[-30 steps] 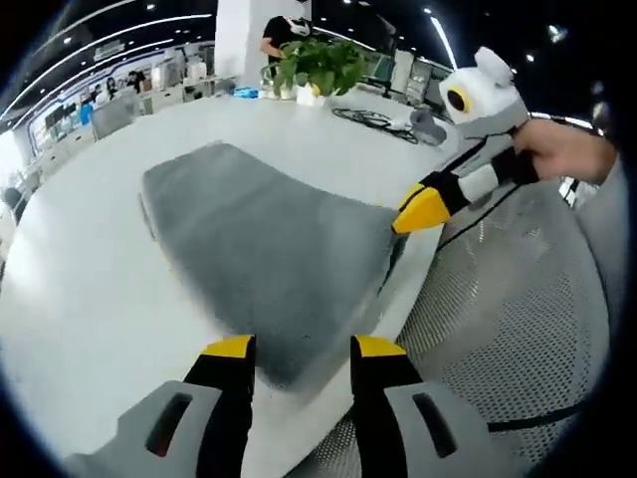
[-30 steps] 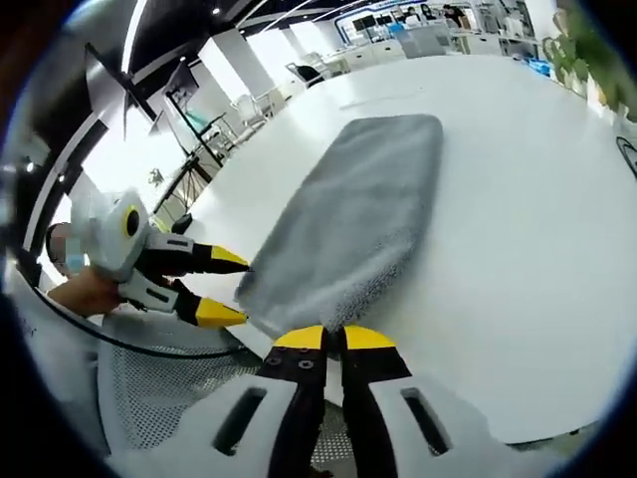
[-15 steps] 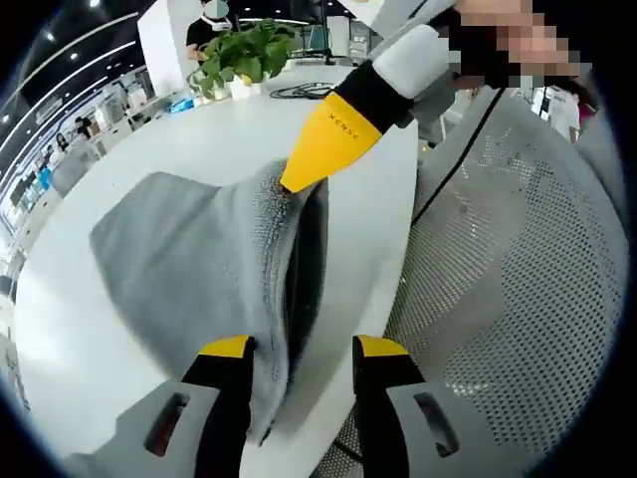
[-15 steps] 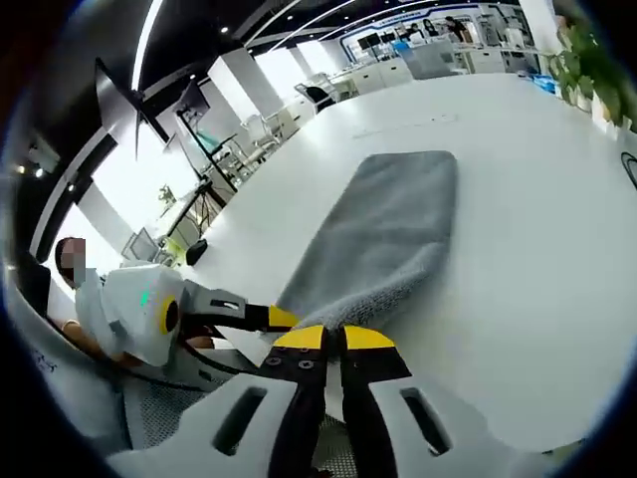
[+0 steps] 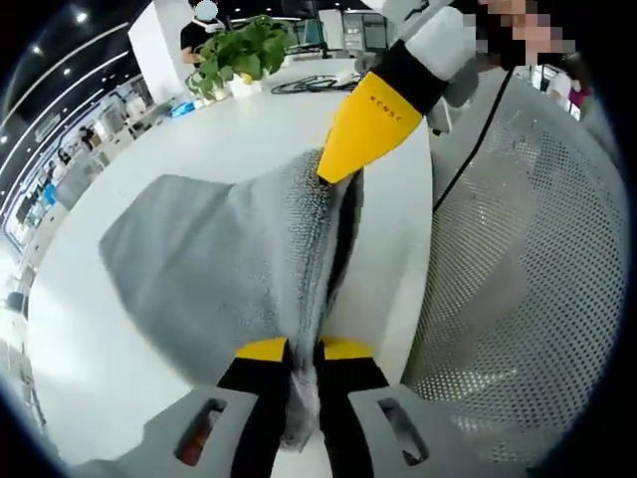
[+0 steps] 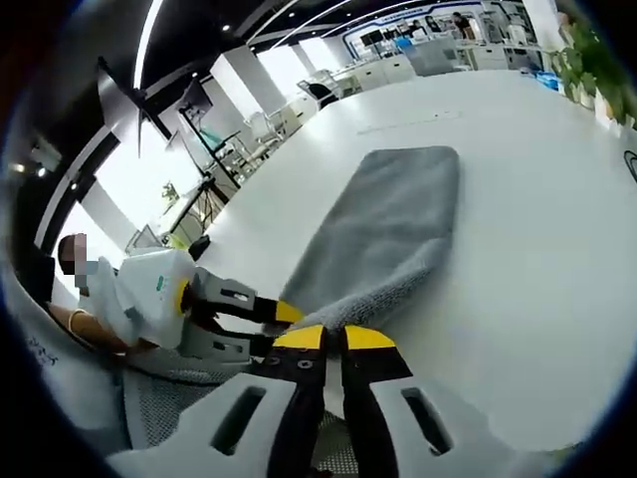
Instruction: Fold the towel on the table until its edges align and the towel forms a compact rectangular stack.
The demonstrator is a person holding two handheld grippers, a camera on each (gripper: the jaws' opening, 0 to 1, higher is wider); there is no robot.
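— At the near edge of the table (image 5: 129, 378), what do the two grippers hold?

— Both hold the grey towel (image 5: 219, 259). The left gripper (image 5: 304, 351) has its jaws pressed together on a bunch of the near hem, so the cloth hangs between the yellow tips. The right gripper (image 6: 324, 338) also has its jaws closed, and in the left gripper view its yellow tip pinches the same hem a little further along the edge.

— Why so close to the edge?

— I think because the hem lies there, almost over the table's edge, just beside a mesh chair (image 5: 508, 299). Two grips on one hem let the person lift that side evenly, which a fold needs.

— And the rest of the towel?

— It is flat on the white top, stretching away from the grippers toward the middle of the table. The far hem lies free, so my judgement is that the near side will be carried over to meet it.

— Anything beyond?

— At the far edge stands a green plant (image 5: 244, 45), with a dark cable (image 5: 309, 87) near it, well apart from the towel.
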